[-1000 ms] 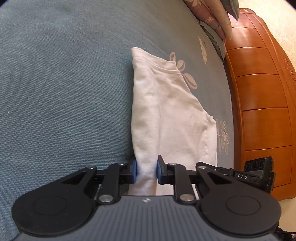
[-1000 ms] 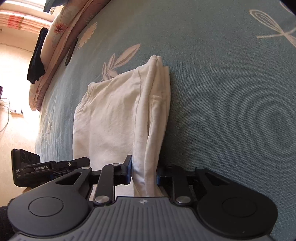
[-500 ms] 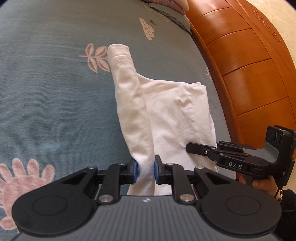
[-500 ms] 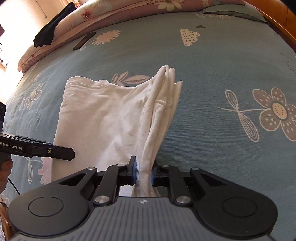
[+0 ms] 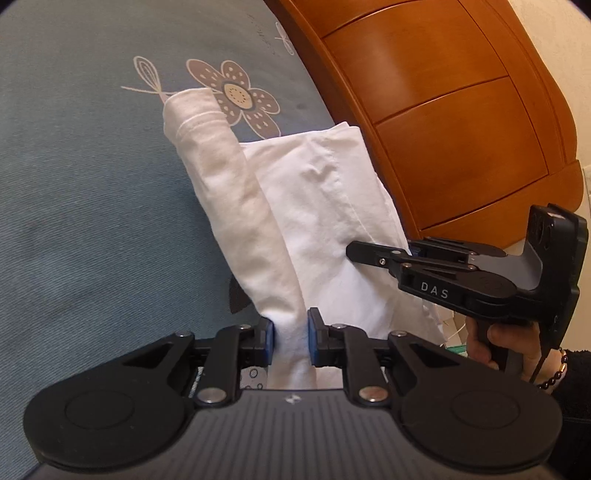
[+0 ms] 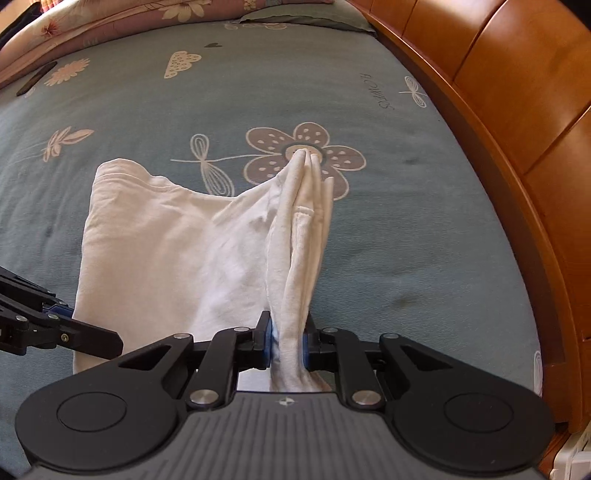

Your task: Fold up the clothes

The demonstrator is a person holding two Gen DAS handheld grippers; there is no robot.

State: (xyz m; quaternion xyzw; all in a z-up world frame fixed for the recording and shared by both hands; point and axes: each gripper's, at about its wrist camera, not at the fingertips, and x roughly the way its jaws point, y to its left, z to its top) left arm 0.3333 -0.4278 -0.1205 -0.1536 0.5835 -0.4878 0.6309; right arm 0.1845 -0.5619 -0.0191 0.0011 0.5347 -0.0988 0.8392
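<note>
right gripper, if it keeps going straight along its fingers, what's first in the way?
The white garment itself: the right gripper is shut on a bunched fold that runs straight ahead. Past its tip lies the blue-grey bedspread, at the printed flower. Depth is hard to judge here.

Teal bed sheet across most of the right wrist view, printed with a large brown flower at centre, a dragonfly to its left, a cloud toward the upper left and a leaf sprig at far left. Curved, panelled orange wooden bed frame down the right edge. Pink floral quilt bunched along the top (a dark flat object at its lower edge, too small to identify). Same flower and frame in the left wrist view.
</note>
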